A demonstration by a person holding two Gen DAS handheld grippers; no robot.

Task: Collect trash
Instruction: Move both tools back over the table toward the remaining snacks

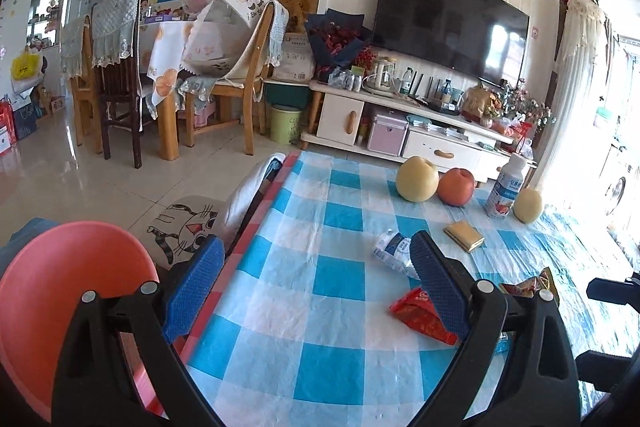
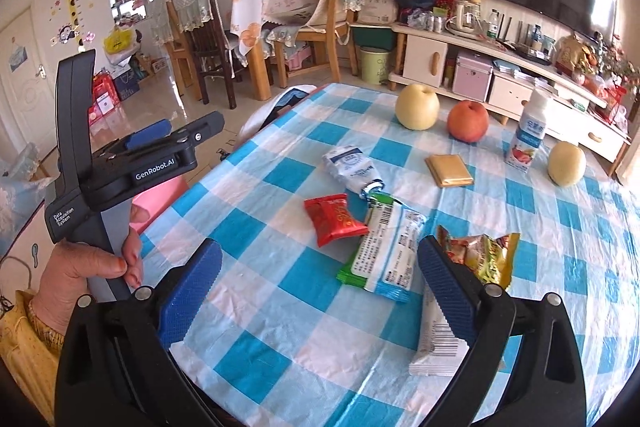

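Note:
Several wrappers lie on the blue-checked tablecloth (image 2: 280,339): a red wrapper (image 2: 334,219), a white-blue crumpled pouch (image 2: 352,167), a white-green-blue packet (image 2: 386,253), a yellow-orange snack bag (image 2: 486,253) and a white wrapper (image 2: 434,343) by my right fingertip. My right gripper (image 2: 320,283) is open and empty above the table's near side. My left gripper (image 1: 316,279) is open and empty over the table's left edge; the red wrapper (image 1: 420,319) and the pouch (image 1: 394,251) lie by its right finger. A pink-red bin (image 1: 68,307) sits left of it.
Two pears (image 2: 417,106) (image 2: 566,163), an apple (image 2: 468,121), a yoghurt bottle (image 2: 528,135) and a gold flat packet (image 2: 449,169) stand at the table's far side. Chairs (image 1: 240,75), a TV cabinet (image 1: 400,123) and a green bin (image 1: 286,125) stand beyond.

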